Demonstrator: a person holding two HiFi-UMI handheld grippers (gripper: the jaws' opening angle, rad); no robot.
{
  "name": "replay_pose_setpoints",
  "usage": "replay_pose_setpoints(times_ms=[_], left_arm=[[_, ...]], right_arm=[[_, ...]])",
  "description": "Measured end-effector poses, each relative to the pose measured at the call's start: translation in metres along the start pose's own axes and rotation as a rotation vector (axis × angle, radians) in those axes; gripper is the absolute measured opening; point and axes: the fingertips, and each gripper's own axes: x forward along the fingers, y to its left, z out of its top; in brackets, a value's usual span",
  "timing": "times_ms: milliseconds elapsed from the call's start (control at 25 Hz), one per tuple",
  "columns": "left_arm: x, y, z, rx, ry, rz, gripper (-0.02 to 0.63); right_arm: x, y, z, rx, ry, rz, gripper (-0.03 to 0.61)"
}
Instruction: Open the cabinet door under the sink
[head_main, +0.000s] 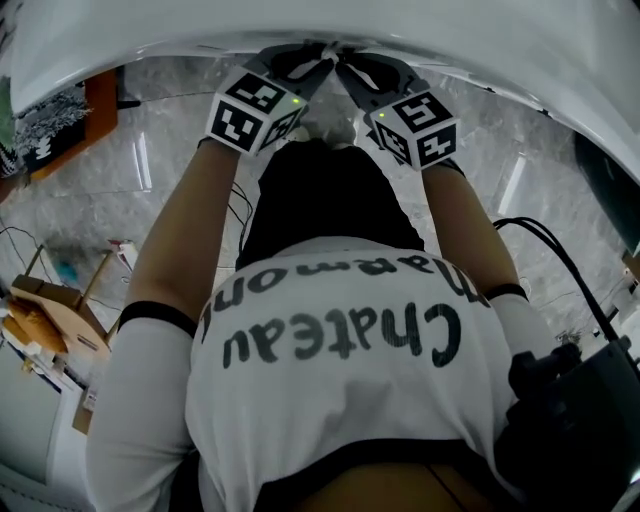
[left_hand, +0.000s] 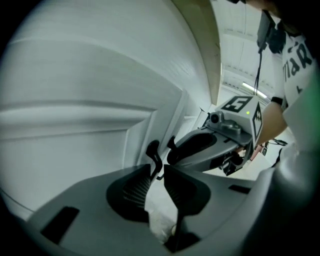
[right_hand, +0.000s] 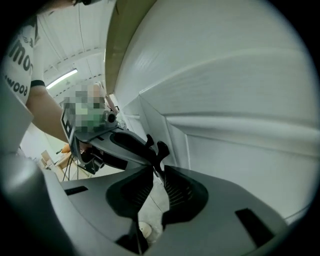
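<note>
Your shirt (head_main: 330, 340) fills lower frame: you bend in close for reach. Left tongs (left_hand: 157, 169) and right tongs (right_hand: 157, 172) meet tip to tip, top centre in head view. Each looks nipped shut on cabinet door (left_hand: 90, 100) edge, likely for even two-handed pull. Door looks unopened.

The white cabinet doors (head_main: 480, 40) block everything ahead. At their seam the left gripper (left_hand: 158, 169) and right gripper (right_hand: 156, 172) crowd together, fingers nearly touching. The marble floor (head_main: 170, 170) lies open on either side.
</note>
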Motion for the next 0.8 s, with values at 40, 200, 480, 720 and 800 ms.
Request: replay_pose_setpoints(times_ms=[40, 200, 480, 720, 800], left_arm=[[-0.002, -0.004, -0.004, 0.017, 0.027, -0.013, 0.063], [-0.012, -0.017, -0.020, 0.072, 0.130, -0.051, 0.063], [-0.022, -0.029, -0.036, 0.105, 0.178, -0.079, 0.063], [-0.030, -0.041, -0.048, 0.187, 0.217, -0.086, 0.065], [-0.032, -0.043, -0.052, 0.213, 0.238, -0.085, 0.080]], right_arm=[[-0.002, 0.003, -0.003, -0.003, 0.014, 0.003, 0.058], [-0.010, 0.015, -0.013, -0.030, 0.072, 0.002, 0.078], [-0.020, 0.032, -0.028, -0.057, 0.152, -0.011, 0.078], [-0.030, 0.042, -0.039, -0.091, 0.196, -0.011, 0.087], [-0.032, 0.044, -0.042, -0.096, 0.207, -0.014, 0.087]])
